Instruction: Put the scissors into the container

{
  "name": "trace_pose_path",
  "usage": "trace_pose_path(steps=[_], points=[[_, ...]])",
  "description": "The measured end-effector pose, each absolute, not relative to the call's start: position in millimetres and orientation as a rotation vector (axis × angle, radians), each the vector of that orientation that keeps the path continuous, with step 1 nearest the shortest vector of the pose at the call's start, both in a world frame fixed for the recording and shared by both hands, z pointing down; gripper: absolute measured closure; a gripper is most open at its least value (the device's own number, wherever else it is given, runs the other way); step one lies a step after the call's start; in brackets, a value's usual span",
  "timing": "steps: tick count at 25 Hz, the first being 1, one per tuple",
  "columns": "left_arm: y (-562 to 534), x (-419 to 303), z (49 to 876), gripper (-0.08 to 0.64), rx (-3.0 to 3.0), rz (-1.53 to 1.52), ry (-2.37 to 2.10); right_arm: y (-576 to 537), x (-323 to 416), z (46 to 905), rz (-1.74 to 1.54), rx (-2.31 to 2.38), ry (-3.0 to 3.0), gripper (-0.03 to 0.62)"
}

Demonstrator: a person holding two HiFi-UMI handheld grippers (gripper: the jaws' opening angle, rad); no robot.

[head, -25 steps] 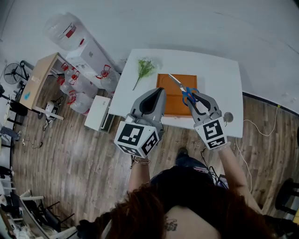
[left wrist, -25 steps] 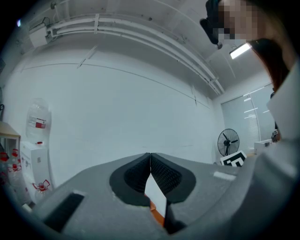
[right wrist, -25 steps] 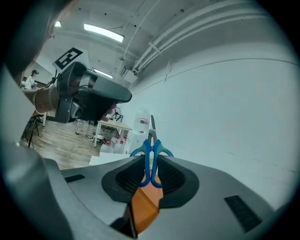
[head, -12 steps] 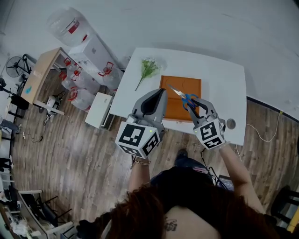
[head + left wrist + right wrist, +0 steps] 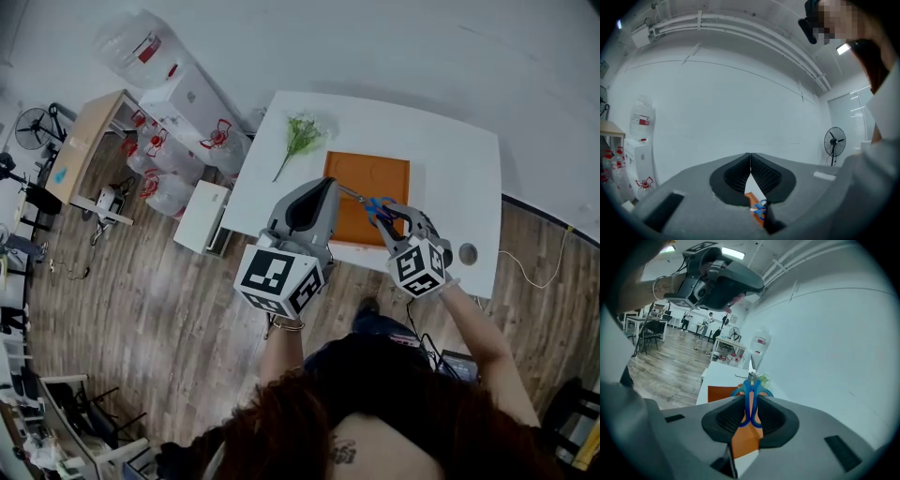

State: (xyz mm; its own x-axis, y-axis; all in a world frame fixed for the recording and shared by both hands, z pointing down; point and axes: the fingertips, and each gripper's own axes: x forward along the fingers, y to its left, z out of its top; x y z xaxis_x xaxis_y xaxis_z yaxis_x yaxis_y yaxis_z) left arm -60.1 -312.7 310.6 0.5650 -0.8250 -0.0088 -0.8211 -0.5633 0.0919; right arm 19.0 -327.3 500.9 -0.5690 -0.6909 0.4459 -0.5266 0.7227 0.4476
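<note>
Blue-handled scissors (image 5: 374,203) hang over the orange container (image 5: 386,174) on the white table (image 5: 450,150). My right gripper (image 5: 384,211) is shut on their handles, blades pointing away to the upper left. In the right gripper view the scissors (image 5: 750,394) stand upright between the pads, with the orange container (image 5: 721,392) below them. My left gripper (image 5: 322,190) is held up above the table's near left part, shut with nothing in it. The left gripper view looks at the wall; a bit of the scissors (image 5: 761,208) shows under its jaws.
A green plant sprig (image 5: 297,139) lies on the table left of the container. A small round grey object (image 5: 468,253) sits near the table's front right edge. Water bottles (image 5: 155,178) and a white dispenser (image 5: 192,98) stand on the wood floor to the left.
My right gripper has drawn the scissors lower and nearer over the container's near edge. The left gripper has hardly moved.
</note>
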Motion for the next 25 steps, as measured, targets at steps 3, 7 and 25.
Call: trace_pose_path(steps=[3, 7, 25], points=[[-316.8, -60.2, 312.2, 0.543, 2.705, -0.074, -1.431, -330.6, 18.0, 514.9, -0.359, 0.882, -2.296, 0.511], [-321.5, -57.6, 317.5, 0.543, 2.697, -0.057, -1.429, -335.6, 20.1, 533.5, -0.371, 0.825, -2.268, 0.511], [-331.0, -57.7, 332.7, 0.543, 2.665, -0.017, -1.426, -342.9, 14.8, 610.1, -0.383, 0.571, -2.131, 0.511]])
